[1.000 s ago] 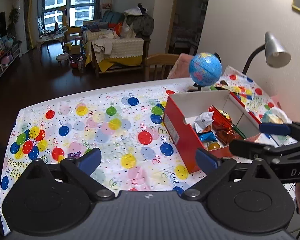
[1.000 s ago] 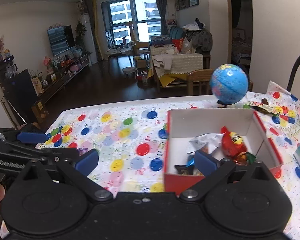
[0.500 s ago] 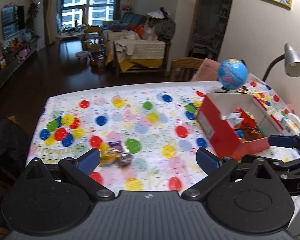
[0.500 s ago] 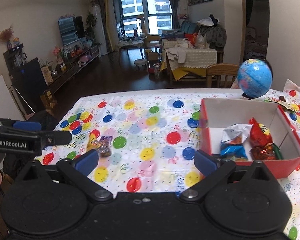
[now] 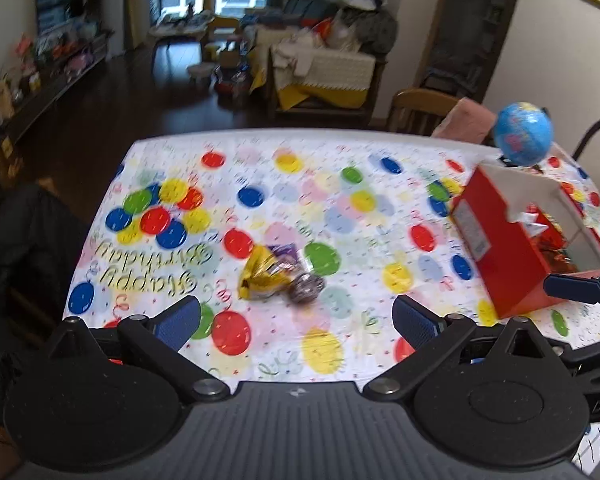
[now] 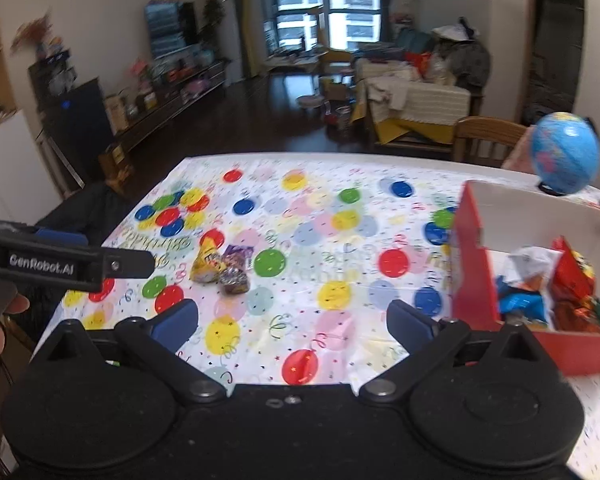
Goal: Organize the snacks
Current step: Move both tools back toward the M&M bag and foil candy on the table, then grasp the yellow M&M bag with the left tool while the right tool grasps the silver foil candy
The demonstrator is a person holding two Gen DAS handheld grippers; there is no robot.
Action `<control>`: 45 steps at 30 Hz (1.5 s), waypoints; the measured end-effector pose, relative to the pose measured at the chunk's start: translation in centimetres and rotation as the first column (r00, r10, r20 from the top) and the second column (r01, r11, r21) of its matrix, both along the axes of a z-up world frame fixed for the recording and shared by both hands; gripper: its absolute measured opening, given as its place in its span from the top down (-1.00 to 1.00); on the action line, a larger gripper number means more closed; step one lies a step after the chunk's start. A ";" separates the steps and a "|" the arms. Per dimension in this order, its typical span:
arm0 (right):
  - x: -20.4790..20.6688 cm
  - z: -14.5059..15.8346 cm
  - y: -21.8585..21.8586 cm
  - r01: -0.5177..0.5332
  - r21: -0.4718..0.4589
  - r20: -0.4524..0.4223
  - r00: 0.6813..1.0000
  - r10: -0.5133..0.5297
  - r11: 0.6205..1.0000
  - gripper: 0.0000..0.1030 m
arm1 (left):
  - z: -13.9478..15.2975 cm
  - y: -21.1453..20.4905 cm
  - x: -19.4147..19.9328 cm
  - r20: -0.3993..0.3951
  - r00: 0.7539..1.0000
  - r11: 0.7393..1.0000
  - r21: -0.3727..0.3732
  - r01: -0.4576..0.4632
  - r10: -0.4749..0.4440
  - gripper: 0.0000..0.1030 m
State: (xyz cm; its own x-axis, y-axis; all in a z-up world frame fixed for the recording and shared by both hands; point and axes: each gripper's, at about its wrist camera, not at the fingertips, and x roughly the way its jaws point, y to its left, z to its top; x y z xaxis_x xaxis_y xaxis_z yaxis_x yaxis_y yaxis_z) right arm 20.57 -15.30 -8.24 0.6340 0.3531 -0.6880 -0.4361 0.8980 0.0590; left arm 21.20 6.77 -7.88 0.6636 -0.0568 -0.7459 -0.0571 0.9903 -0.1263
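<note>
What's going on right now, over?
Both tongs open, left and right, empty. Three loose snacks lie ahead of left tongs; red box holds others. Path clear.

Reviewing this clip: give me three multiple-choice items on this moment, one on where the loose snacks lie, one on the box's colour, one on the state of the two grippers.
1. Where do the loose snacks lie?
A. inside the box
B. on the tablecloth, left of the box
C. on the chair

2. What colour is the outside of the box?
A. red
B. green
C. black

3. What state are the left gripper and the right gripper in?
A. both open, holding nothing
B. left shut on a snack
C. both shut

Answers: 1 B, the wrappers rest on the balloon-print tablecloth, apart from the box. 2 A, its outer walls are red. 3 A, the fingers of each stand wide apart with only cloth between them.
</note>
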 end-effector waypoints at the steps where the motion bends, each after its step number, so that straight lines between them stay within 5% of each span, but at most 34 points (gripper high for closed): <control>1: 0.4 -0.4 0.4 -0.013 -0.004 -0.007 1.000 0.013 1.000 -0.93 | -0.5 0.3 0.4 -0.013 1.000 1.000 -0.002 -0.012 0.012 -1.00; 12: 5.0 -5.1 4.0 -0.141 -0.038 -0.072 0.988 0.138 0.989 -0.83 | -4.9 1.8 4.8 -0.116 0.992 0.998 0.007 -0.055 0.056 -0.99; 19: 7.4 -8.0 7.1 -0.306 -0.089 -0.061 0.952 0.301 0.948 -0.47 | -6.7 2.8 8.2 -0.152 0.988 0.999 -0.041 -0.029 0.022 -0.99; 31: 10.4 -11.2 10.6 -0.383 -0.080 -0.101 0.922 0.374 0.920 -0.11 | -10.1 4.0 12.9 -0.212 0.977 0.997 -0.066 -0.040 0.025 -0.97; 37: 11.0 -11.7 11.4 -0.382 -0.053 -0.114 0.920 0.374 0.923 0.17 | -10.9 3.9 13.8 -0.231 0.973 0.994 -0.093 -0.049 0.026 -0.60; 39: 11.0 -11.8 11.4 -0.374 -0.050 -0.113 0.924 0.366 0.926 0.25 | -11.2 3.8 14.0 -0.248 0.969 0.994 -0.102 -0.048 0.022 -0.18; 45: 10.7 -11.6 10.8 -0.348 -0.032 -0.117 0.932 0.342 0.937 0.36 | -11.3 3.6 13.6 -0.249 0.968 0.995 -0.092 -0.042 0.017 0.03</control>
